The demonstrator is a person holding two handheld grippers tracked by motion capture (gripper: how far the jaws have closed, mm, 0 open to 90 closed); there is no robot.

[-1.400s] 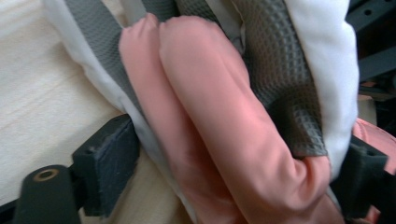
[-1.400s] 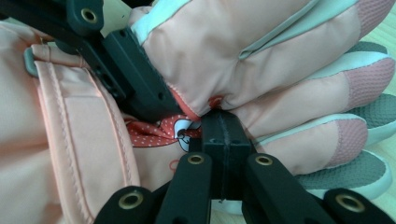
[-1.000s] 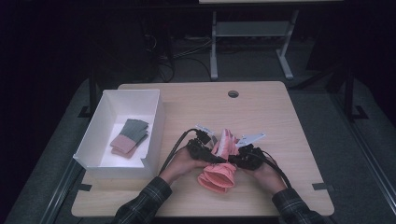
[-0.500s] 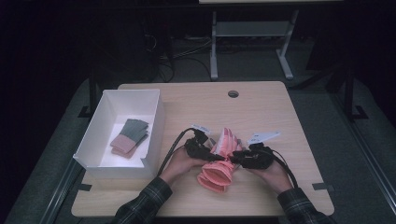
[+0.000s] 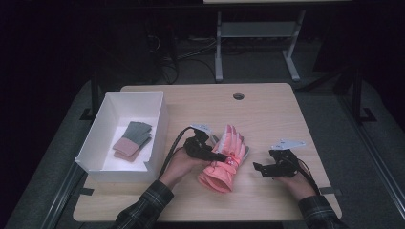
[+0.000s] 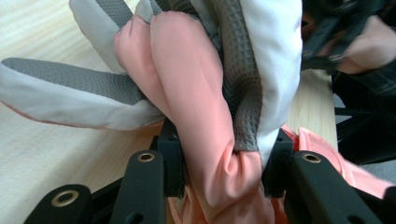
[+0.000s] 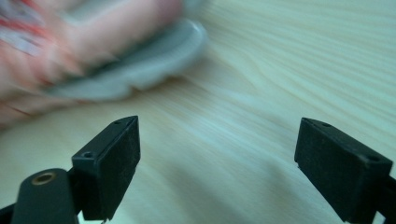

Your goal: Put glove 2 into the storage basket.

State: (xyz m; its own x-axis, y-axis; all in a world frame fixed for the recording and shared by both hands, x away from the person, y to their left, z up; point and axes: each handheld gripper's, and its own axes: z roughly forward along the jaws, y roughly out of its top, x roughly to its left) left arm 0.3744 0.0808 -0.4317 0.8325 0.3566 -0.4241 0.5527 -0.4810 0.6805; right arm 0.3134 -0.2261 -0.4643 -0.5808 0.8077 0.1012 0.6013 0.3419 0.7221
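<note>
A dark room surrounds a pale wooden counter [image 5: 267, 109] with a round cable hole near its far edge. The pink glove [image 5: 224, 160] lies on the counter, its gathered middle clamped between the jaws of the left gripper [image 6: 224, 175]; grey textured palm fabric and white lining bunch up just ahead of those jaws. The right gripper [image 7: 217, 161] hovers low over bare wood with its jaws wide apart and nothing between them; the glove's grey edge sits beyond its left jaw, blurred.

The step in hand looks like folding or bundling the glove for the box. To do it well, the left jaws should hold both layers firmly so the fold does not spring open, while the right jaws come back in at the loose fingers instead of the cuff, taking only fabric, not wood.

The white box [image 5: 102, 121], beyond the left gripper's outer side, holds one folded grey-and-pink glove [image 5: 133, 140] on its floor, with room beside it.
</note>
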